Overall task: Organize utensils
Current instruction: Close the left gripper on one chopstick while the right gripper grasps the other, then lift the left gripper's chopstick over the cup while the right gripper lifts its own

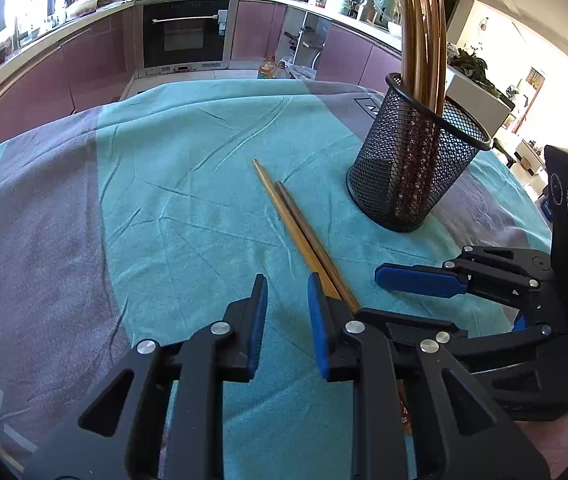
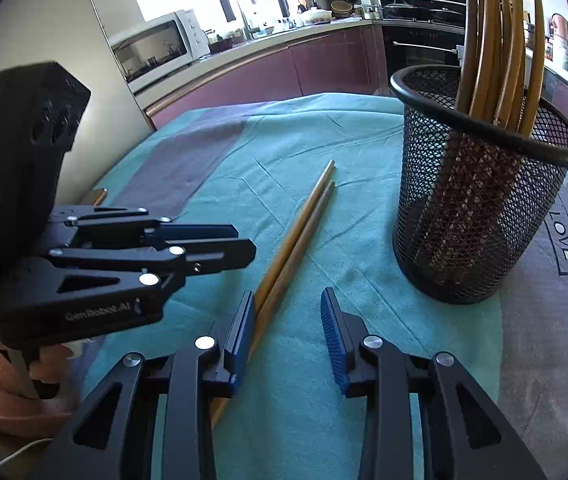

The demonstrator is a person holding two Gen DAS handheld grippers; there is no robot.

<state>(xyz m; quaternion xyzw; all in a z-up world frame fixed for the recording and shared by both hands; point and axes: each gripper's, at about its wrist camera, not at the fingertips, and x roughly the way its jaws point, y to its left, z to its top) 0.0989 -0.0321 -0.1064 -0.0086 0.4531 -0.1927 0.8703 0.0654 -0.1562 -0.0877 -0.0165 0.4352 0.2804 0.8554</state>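
Two wooden chopsticks lie side by side on the teal cloth; they also show in the right wrist view. A black mesh cup holds several upright chopsticks; it stands at the right in the right wrist view. My left gripper is open and empty, low over the cloth, with the chopsticks passing under its right finger. My right gripper is open and empty, with the chopsticks running under its left finger. Each gripper shows in the other's view: the right one, the left one.
The table is covered by a teal and grey cloth. Kitchen counters, an oven and a microwave stand behind the table. The table's far edge lies just past the cup.
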